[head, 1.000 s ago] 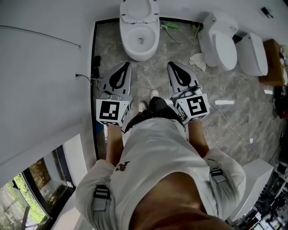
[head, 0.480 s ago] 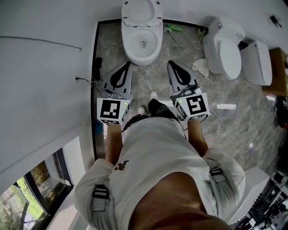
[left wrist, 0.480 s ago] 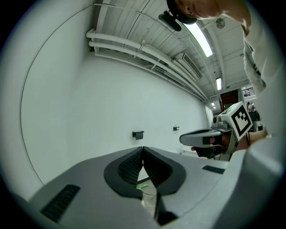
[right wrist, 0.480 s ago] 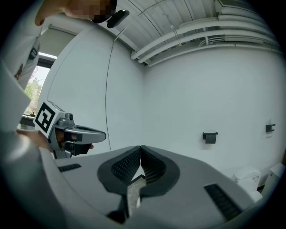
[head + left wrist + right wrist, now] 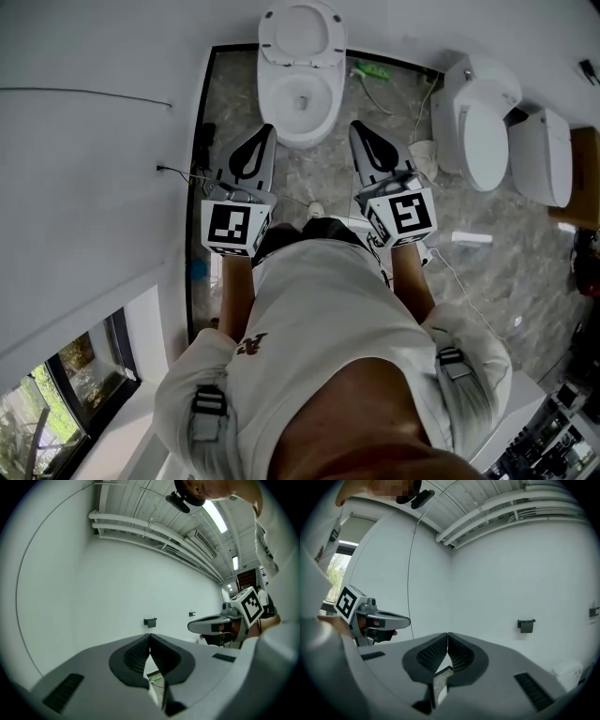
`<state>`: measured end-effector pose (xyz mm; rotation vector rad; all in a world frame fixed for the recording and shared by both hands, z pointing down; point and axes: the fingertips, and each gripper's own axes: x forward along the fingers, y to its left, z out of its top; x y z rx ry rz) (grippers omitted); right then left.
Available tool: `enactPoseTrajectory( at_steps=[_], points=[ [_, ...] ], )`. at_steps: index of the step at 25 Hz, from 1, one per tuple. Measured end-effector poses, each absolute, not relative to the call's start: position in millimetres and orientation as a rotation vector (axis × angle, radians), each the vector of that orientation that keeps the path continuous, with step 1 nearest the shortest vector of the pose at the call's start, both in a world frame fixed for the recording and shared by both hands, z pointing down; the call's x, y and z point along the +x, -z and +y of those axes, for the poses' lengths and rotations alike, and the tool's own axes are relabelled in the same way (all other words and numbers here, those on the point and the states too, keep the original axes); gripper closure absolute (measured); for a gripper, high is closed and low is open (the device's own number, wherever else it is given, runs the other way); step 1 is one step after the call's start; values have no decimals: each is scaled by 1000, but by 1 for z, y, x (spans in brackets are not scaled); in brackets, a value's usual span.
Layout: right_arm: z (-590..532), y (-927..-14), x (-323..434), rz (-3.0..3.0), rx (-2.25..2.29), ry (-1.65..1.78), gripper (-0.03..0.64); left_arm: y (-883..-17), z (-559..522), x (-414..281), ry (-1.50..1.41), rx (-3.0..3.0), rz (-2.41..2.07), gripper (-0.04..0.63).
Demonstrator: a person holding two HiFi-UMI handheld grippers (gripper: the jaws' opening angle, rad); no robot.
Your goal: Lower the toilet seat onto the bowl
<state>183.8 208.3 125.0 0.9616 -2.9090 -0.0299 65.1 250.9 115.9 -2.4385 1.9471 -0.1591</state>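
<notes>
In the head view a white toilet (image 5: 300, 98) stands against the far wall with its bowl uncovered. Its seat (image 5: 302, 33) is raised and leans back against the wall. My left gripper (image 5: 265, 131) is shut and empty, level, its tip just left of the bowl's front. On the other side my right gripper (image 5: 356, 128) is also shut and empty, just right of the bowl. Neither touches the toilet. The left gripper view shows its jaws (image 5: 149, 635) closed together, and the right gripper view shows the same of its own (image 5: 447, 634).
Two more white toilets (image 5: 478, 122) (image 5: 542, 155) stand on the floor at the right. A green item (image 5: 367, 70), a crumpled cloth (image 5: 422, 150) and cables lie on the marble floor. A white wall (image 5: 94, 141) runs along the left. A black holder (image 5: 526, 625) hangs on the wall.
Both grippers and the person have moved forward towards the toilet, which now sits closer between the two gripper tips. Both stay shut.
</notes>
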Motion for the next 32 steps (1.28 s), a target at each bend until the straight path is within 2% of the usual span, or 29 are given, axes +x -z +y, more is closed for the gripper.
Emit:
enactPoseTrajectory(
  at_steps=[19,32],
  points=[
    [137,-128,157,-2934,916,24,595,-119,179,41,151,-2406,1986,572],
    [67,-142,111,-2881,987,3,595,-135,104,-10,137,-2469,1946,572]
  ],
)
